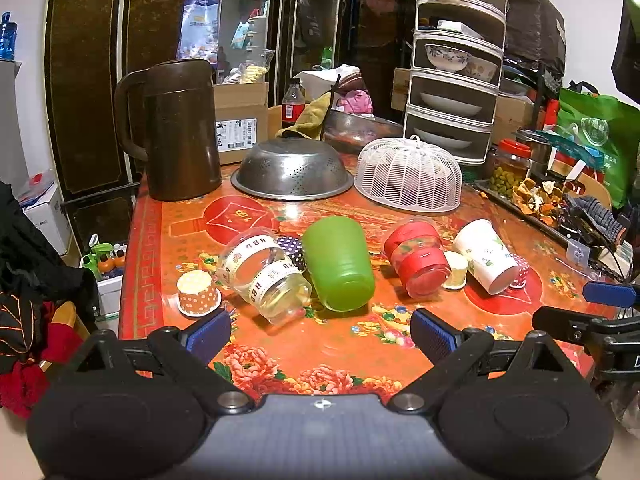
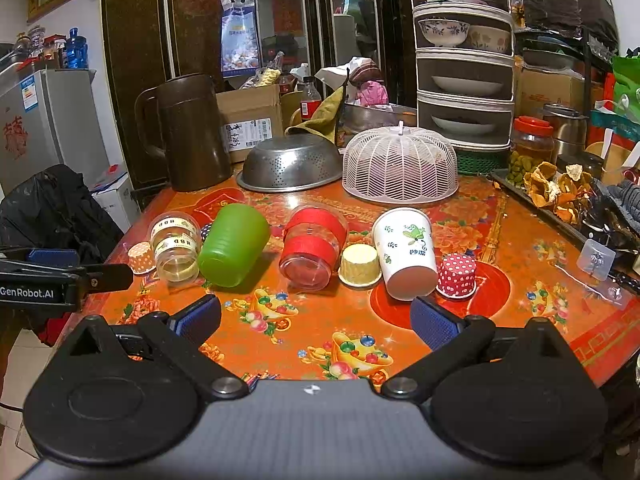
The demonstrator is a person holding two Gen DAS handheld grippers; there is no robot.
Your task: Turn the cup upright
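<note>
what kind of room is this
Probably a home kitchen or dining corner: a tiered dish rack holding bowls and plates, a metal colander, and a fridge beside the floral-clothed table.

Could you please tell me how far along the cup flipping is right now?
Nothing looks done: the green cup, red-banded cup and white paper cup all lie on their sides. Left gripper and right gripper are open, holding nothing. Every flip remains.

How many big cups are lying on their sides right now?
4, in a row from left: clear cup, green cup, red-banded cup, white paper cup. The small paper cups between them aren't counted.
</note>
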